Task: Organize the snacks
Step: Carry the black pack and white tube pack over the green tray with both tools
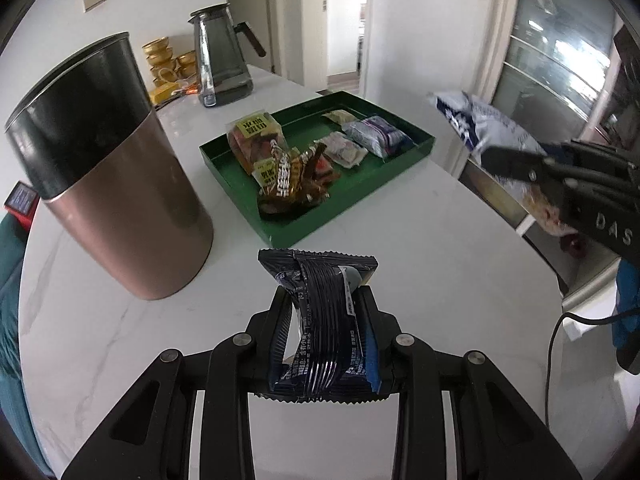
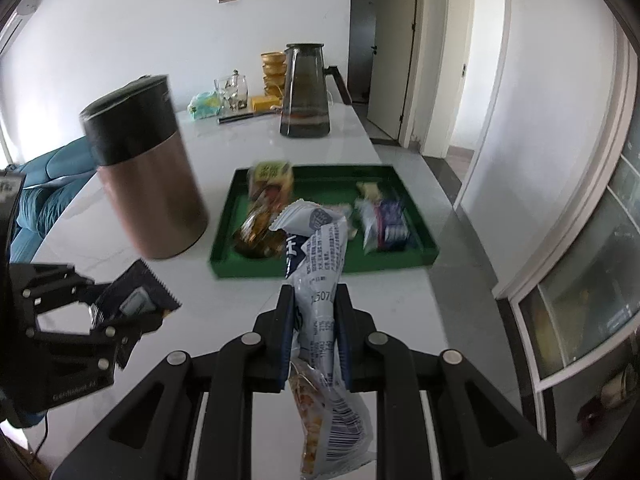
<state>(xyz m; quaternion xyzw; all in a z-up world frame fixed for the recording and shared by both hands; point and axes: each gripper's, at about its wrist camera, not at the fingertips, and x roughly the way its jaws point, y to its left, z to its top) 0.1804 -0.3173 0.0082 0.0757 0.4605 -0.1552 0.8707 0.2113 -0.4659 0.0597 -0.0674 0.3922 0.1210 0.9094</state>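
Jaws clenched: left gripper (image 1: 326, 300) grasps dark packet (image 1: 324, 320), right gripper (image 2: 314, 312) white packet (image 2: 320, 264).

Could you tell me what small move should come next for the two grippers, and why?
Probably carry both packets on to the green tray and lower them onto its bare floor. The left gripper is shut on a dark snack packet, the right gripper on a white snack bag, and both hang above the white table, short of the tray where the other snacks lie.
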